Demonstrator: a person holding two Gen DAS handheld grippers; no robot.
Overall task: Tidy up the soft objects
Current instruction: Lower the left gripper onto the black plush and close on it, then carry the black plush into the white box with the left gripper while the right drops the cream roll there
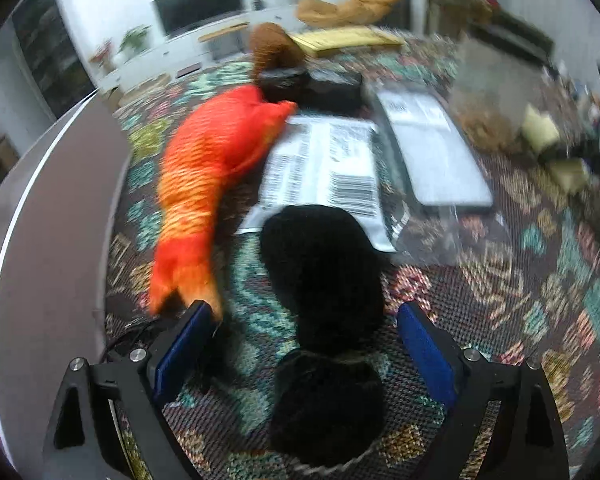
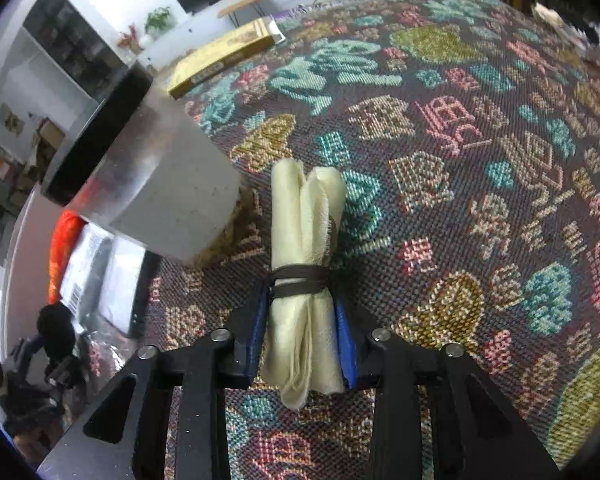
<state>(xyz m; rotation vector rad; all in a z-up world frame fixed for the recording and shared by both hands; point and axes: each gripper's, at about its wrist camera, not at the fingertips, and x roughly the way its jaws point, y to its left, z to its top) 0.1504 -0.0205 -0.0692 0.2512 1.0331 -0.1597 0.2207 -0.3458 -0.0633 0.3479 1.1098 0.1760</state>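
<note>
A black fluffy plush (image 1: pixel 324 276) lies on the patterned tablecloth (image 1: pixel 480 280) between the blue pads (image 1: pixel 184 344) of my left gripper (image 1: pixel 305 308), which stands wide open and apart from it. An orange fish plush (image 1: pixel 204 184) lies to its left, its tail near the left pad. A brown plush (image 1: pixel 274 46) sits further back. In the right wrist view a cream cloth roll (image 2: pixel 304 216) tied with a brown band rests on the tablecloth. My right gripper (image 2: pixel 300 294) has both pads against the roll's near end.
White barcode packages (image 1: pixel 324 168) and a clear plastic bag lie behind the black plush. A clear container with a black lid (image 2: pixel 156 184) stands just left of the cloth roll. A yellow box (image 2: pixel 224 58) lies at the far table edge. The table's grey rim (image 1: pixel 40 240) curves on the left.
</note>
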